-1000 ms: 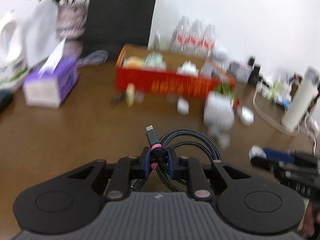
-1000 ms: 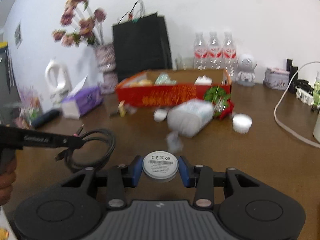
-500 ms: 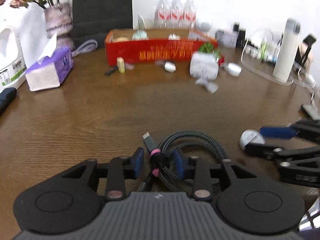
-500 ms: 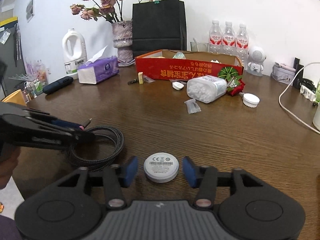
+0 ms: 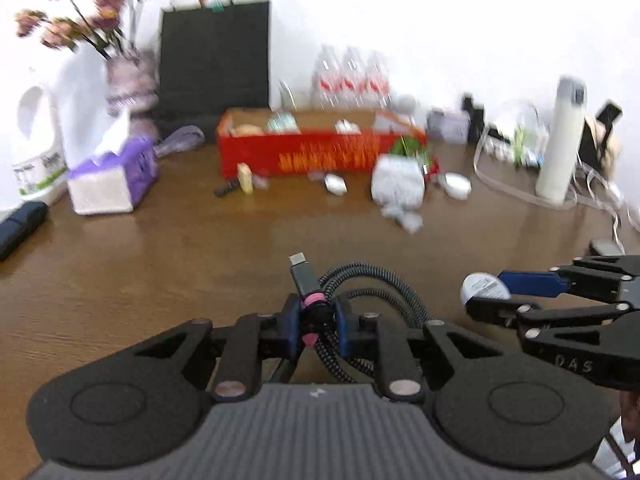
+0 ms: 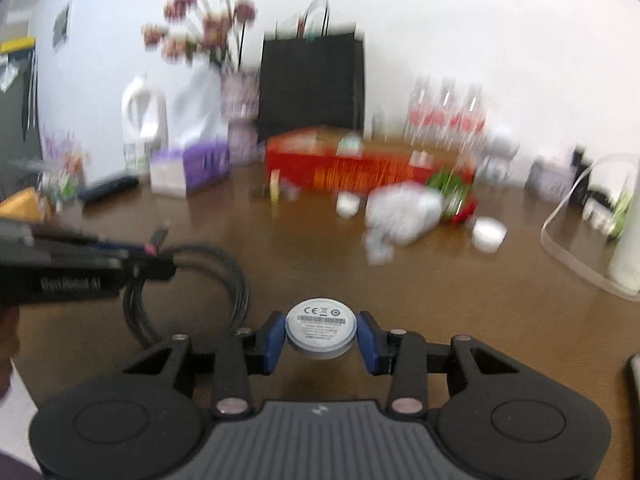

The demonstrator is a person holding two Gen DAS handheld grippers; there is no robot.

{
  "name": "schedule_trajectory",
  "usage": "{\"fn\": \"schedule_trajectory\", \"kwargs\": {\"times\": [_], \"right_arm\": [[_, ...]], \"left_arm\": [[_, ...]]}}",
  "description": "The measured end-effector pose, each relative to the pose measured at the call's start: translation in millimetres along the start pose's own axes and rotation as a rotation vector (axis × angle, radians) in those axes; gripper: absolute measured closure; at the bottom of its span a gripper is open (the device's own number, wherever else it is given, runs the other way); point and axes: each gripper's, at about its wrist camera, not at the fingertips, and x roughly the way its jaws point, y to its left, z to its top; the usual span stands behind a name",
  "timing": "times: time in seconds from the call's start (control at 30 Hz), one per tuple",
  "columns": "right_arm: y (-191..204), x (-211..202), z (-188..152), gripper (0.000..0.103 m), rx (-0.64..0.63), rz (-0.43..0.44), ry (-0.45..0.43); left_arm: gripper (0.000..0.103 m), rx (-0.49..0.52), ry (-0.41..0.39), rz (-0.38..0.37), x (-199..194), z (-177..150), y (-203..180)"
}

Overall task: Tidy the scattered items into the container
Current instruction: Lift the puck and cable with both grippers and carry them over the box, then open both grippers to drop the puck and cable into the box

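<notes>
Left gripper (image 5: 318,322): jaws have just been closing and now pinch a coiled braided USB cable (image 5: 372,300) at its pink-banded tie, plug end poking up past the blue pads. In the right wrist view the coil hangs clear of the wooden table (image 5: 160,248).

Right gripper (image 6: 321,338): jaws likewise just been closing, now clamped on a small white round puck (image 6: 321,330) with printed marks on its face, held on both sides by the blue pads.

Step in hand, as I judge it: both pieces are picked up and ready to carry. The container, a red cardboard box (image 5: 316,154), stands well apart at the far side of the table, already holding a few things.

Next move calls for bringing both grippers forward over the box rim and letting go only once above the open top; the slack loops of cable could snag on the rim.

Still scattered in front of the box: a small yellow block (image 5: 245,177), a white cap (image 5: 335,183), a pale jar on its side (image 5: 398,186).

Hard to read: heavy motion blur in both views; box contents cannot be named; cable's lower loops hidden behind the gripper body.
</notes>
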Motion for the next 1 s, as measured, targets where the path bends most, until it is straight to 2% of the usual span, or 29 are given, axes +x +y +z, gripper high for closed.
{"fn": "schedule_trajectory", "kwargs": {"times": [0.13, 0.2, 0.27, 0.4, 0.53, 0.67, 0.8, 0.83, 1.0], "right_arm": [[-1.3, -25.4, 7.4, 0.065, 0.034, -0.039, -0.136], [-3.6, -30.7, 7.8, 0.065, 0.058, -0.047, -0.171], [-6.1, -29.8, 11.2, 0.065, 0.067, -0.054, -0.18], [-19.8, -14.8, 37.3, 0.065, 0.085, -0.051, -0.199], [-45.3, 12.7, 84.8, 0.065, 0.123, -0.055, -0.24], [-75.9, 69.3, 142.2, 0.065, 0.143, -0.039, -0.199], [-118.2, 136.4, 199.3, 0.065, 0.181, -0.039, -0.145], [-128.7, 155.9, 212.3, 0.065, 0.174, -0.05, -0.114], [-182.5, 274.0, 261.1, 0.065, 0.156, -0.116, 0.186]], "left_arm": [[0.084, -0.016, -0.128, 0.009, -17.8, 2.4, -5.0], [0.084, -0.026, -0.181, 0.003, -22.6, 3.9, -5.8], [0.084, -0.037, -0.196, -0.014, -20.8, 9.6, -6.0], [0.084, -0.073, -0.227, -0.069, -1.7, 41.1, -2.4], [0.084, -0.093, -0.277, -0.098, 36.8, 96.0, 2.2], [0.084, -0.152, -0.252, -0.119, 97.0, 160.7, 9.9], [0.084, -0.187, -0.207, -0.101, 180.8, 222.8, 21.3], [0.084, -0.187, -0.182, -0.088, 202.6, 234.9, 23.0], [0.085, -0.237, 0.033, -0.04, 321.2, 277.1, 35.1]]}}
